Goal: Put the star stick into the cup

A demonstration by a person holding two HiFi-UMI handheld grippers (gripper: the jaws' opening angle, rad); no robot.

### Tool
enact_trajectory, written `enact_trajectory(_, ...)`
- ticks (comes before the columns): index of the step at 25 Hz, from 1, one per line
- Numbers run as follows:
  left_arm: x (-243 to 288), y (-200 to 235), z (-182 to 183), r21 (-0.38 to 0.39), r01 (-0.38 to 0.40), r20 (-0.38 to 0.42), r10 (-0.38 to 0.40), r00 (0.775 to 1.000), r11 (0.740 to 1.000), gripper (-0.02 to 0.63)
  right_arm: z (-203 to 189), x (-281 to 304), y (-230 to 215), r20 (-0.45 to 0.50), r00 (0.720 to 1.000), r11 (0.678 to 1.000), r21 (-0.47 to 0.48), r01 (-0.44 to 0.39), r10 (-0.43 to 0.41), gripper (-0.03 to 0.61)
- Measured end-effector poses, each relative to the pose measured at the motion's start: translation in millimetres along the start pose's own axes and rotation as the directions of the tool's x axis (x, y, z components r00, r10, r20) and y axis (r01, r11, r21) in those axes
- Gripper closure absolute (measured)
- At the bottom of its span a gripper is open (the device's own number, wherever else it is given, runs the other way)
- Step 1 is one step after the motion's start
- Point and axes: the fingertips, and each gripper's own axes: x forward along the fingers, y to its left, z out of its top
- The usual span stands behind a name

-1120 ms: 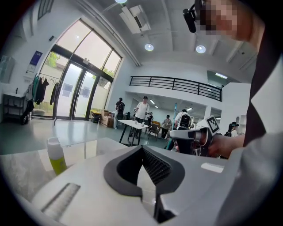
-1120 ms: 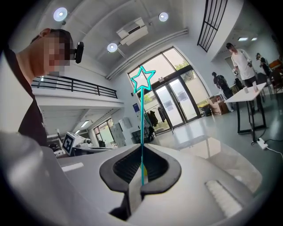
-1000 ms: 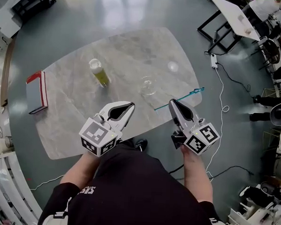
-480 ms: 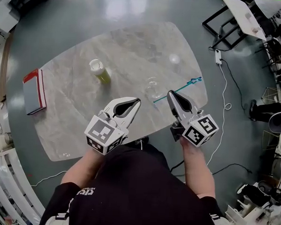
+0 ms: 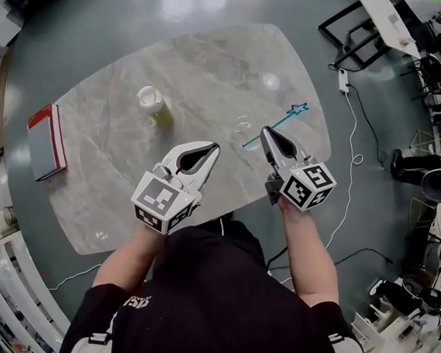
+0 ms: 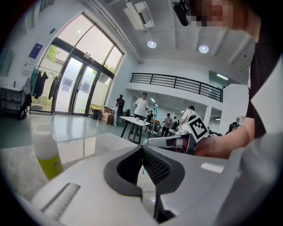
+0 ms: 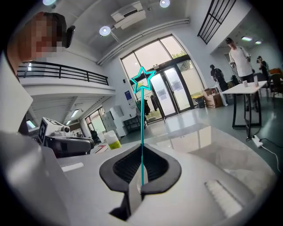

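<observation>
At the far left edge of the marble table (image 5: 211, 68) lies a red-edged book (image 5: 45, 141) with a grey cover. To its right, further onto the tabletop, stands a clear bottle (image 5: 154, 106) with a white cap and yellow-green liquid; the left gripper view shows it upright at the left (image 6: 46, 150). Next comes the left gripper (image 5: 213, 148), held over the near edge of the table by the person's left hand. Its bowed jaws meet at the tips (image 6: 142, 152) and nothing is gripped between them. Just to the right and slightly farther stands the clear cup (image 5: 244, 127), upright on the table and empty as far as the head view shows. Beside it is the right gripper (image 5: 265, 132), its jaws drawn together on the star stick (image 5: 286, 118), a thin teal rod. In the right gripper view the rod runs straight up from between the dark pads (image 7: 141, 152) to an outlined star at its top (image 7: 142, 114). From above, the stick slants from its lower end, just near and right of the cup, toward the far right, the star end hanging over the right side of the table. The stick is outside the cup. Beyond the table's right edge a white cable (image 5: 351, 142) trails across the grey floor.
</observation>
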Motion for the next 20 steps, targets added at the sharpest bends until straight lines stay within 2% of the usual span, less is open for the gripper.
enact_trajectory(5,14.3,8.9,-11.5,-0.019,0.013,-0.008,-0.013,1.000,1.000,0.612,-24.1,15.3,-19.1,-0.041,0.998,0.999,-0.001,0.048,-0.048,0.555)
enact_trajectory(10,28.7,14.9,-26.1,-0.030,0.031,-0.025,-0.032,0.999,0.999,0.612,-36.6,27.3,-22.4,-0.068,0.997,0.998,-0.039,0.045,-0.048,0.555)
enact_trajectory(20,48.1,6.7,-32.5,-0.048,0.069,-0.046,-0.071,0.996,0.996,0.612,-57.1,32.4,-37.2,-0.113,0.991,0.997,-0.035,0.067,-0.071,0.554)
